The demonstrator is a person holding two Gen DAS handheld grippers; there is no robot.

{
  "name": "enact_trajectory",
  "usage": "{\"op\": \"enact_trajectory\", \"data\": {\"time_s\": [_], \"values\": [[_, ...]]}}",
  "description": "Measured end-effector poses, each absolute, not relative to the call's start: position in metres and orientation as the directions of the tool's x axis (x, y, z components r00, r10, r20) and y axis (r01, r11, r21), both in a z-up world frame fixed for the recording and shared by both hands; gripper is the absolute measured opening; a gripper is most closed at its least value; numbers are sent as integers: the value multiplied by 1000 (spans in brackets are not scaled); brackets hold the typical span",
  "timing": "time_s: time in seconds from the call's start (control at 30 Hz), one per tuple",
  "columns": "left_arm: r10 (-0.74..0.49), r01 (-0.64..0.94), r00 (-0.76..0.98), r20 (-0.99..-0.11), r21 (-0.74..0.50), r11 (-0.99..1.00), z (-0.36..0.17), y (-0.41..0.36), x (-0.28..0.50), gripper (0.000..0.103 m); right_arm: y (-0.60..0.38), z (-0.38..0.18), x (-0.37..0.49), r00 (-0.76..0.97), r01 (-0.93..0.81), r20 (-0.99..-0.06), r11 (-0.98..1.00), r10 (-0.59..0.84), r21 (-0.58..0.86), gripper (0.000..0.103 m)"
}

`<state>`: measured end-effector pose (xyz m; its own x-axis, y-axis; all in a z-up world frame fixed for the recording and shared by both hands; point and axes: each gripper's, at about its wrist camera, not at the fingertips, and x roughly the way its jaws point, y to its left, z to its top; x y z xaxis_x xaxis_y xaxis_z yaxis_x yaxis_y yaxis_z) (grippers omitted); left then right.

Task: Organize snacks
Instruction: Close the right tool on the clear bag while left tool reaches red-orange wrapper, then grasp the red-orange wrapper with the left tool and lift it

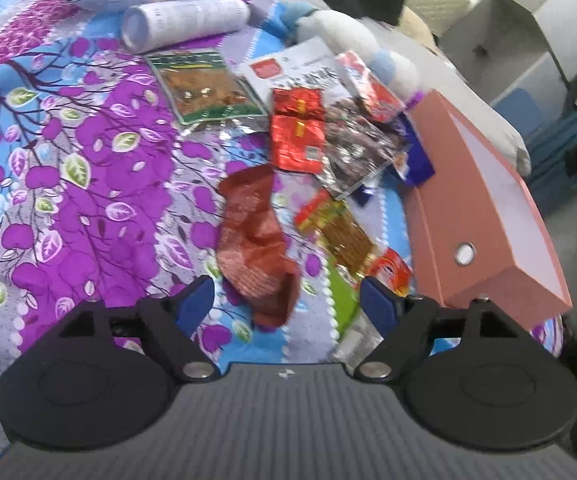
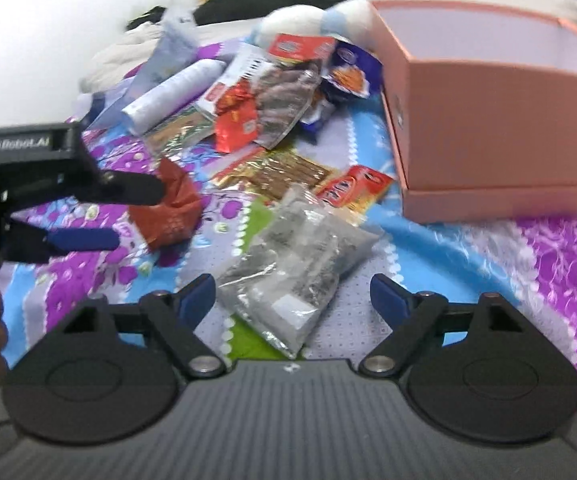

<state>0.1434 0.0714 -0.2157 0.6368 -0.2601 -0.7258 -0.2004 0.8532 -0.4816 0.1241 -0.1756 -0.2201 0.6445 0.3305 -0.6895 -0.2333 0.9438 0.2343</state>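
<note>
While both sets of jaws stand wide apart, neither presses on anything. Left gripper frames a crumpled brick-red foil packet at lower centre of its view. Right gripper frames a clear plastic bag of grey contents at lower centre. Open salmon-pink cardboard box sits upper right on the purple floral bedsheet.

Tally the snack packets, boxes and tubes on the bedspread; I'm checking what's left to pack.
Snack packets, as far as visible: 10
Pink box: 1
White tube: 1
Total: 12
</note>
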Motion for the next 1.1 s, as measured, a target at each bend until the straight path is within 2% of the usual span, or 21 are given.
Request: {"op": "enact_trajectory", "data": {"time_s": [0.1,0.5,0.73,0.87,1.1], "values": [[-272,-193,655,-705,-504,842,-220,71,144,84,-178,-223,126,653,-207,-683,945,327,255,86],[-245,-234,642,-726,-490,840,-241,60,157,84,-175,-231,131,669,-186,-668,943,327,276,86],[-246,-242,664,-706,-514,823,-245,65,161,82,-159,-233,136,683,-214,-661,950,311,225,88],[-260,-261,683,-683,-560,786,-248,74,161,82,-146,-239,140,696,-241,-667,961,268,134,87],[-219,-244,683,-697,-500,831,-245,70,168,82,-152,-235,146,694,-237,-666,961,272,146,71]]}}
